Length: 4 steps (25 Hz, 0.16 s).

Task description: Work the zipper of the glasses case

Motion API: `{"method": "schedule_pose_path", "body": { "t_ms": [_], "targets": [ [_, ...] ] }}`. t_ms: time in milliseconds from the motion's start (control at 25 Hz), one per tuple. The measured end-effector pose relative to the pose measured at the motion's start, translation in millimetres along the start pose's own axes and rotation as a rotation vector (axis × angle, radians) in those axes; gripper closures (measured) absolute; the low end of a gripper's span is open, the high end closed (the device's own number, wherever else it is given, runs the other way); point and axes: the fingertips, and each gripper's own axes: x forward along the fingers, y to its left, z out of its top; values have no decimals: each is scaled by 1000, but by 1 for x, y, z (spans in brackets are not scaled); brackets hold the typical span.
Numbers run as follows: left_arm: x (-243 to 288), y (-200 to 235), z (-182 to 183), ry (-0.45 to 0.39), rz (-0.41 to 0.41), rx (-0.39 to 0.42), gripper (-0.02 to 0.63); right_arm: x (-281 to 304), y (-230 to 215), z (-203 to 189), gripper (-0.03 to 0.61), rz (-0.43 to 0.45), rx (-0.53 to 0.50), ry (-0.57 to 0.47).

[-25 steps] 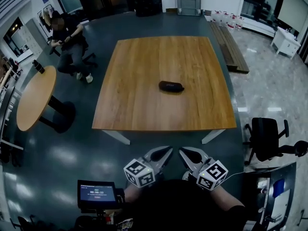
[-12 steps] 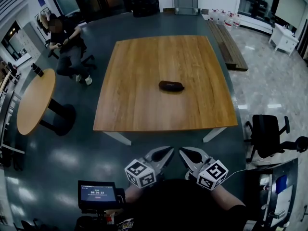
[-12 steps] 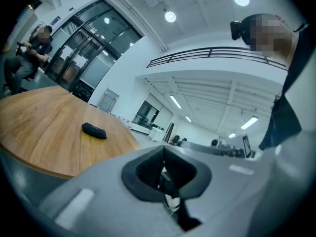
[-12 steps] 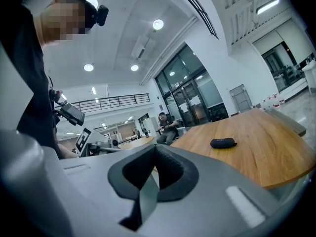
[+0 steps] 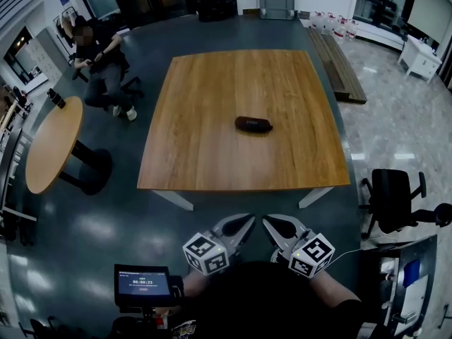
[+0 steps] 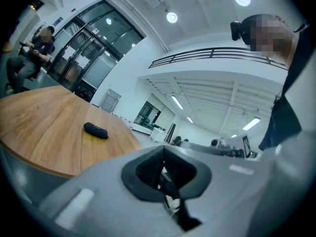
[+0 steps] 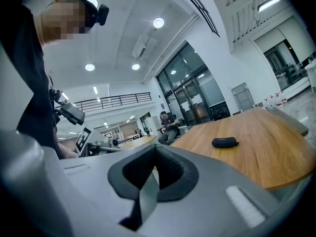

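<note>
A black oblong glasses case (image 5: 253,124) lies alone near the middle of the square wooden table (image 5: 212,154). It also shows far off in the left gripper view (image 6: 96,130) and the right gripper view (image 7: 224,142). Both grippers hang close to my body, well short of the table's near edge. My left gripper (image 5: 247,222) is shut and empty, its jaws pressed together (image 6: 163,154). My right gripper (image 5: 268,222) is likewise shut with nothing in it (image 7: 155,154). The two tips point toward each other, a small gap apart.
A round wooden side table (image 5: 49,143) stands at the left. A person (image 5: 99,55) sits on a chair beyond the table's far left corner. A black office chair (image 5: 392,200) stands at the right. A small screen (image 5: 143,284) sits low at my left.
The view has shifted very slightly; the grippers and the case have not moved.
</note>
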Motion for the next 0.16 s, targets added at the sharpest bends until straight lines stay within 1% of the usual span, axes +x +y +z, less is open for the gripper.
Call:
{"method": "schedule_pose_path", "body": {
  "t_ms": [160],
  "targets": [
    [6, 1, -2, 0, -3, -1, 614, -1, -6, 0, 574, 1, 0, 1]
  ]
}}
